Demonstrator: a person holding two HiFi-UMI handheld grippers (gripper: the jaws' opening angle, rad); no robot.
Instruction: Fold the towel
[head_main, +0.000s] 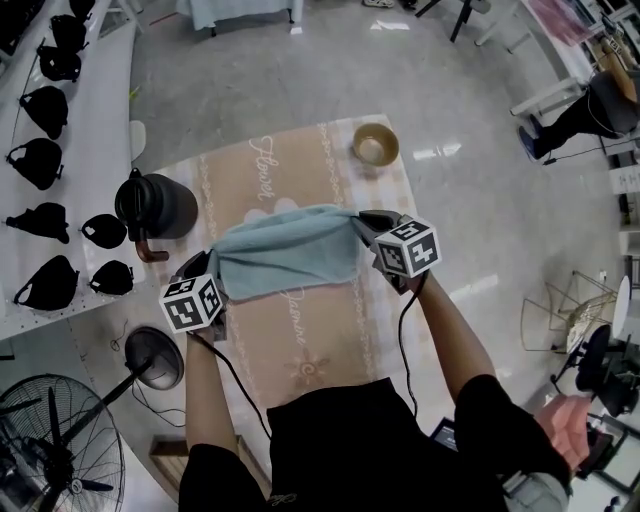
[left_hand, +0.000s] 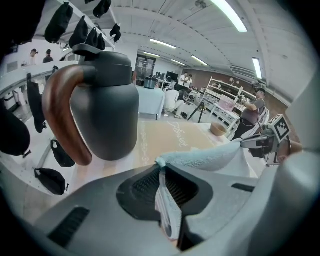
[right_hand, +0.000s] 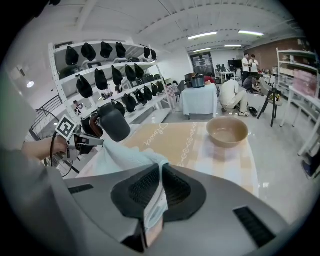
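A light blue towel (head_main: 285, 250) hangs stretched between my two grippers over the beige table mat (head_main: 310, 170). My left gripper (head_main: 208, 262) is shut on the towel's left corner; in the left gripper view the towel (left_hand: 200, 157) runs from the jaws off to the right. My right gripper (head_main: 362, 222) is shut on the right corner, and in the right gripper view the towel (right_hand: 117, 155) runs from the jaws away to the left. Cloth edges (right_hand: 156, 207) stick out between the shut pads.
A dark kettle (head_main: 155, 205) with a brown handle stands on the table just left of the towel. A tan bowl (head_main: 376, 145) sits at the mat's far right corner. Shelves with black bags (head_main: 45, 165) line the left. A fan (head_main: 55, 450) stands on the floor.
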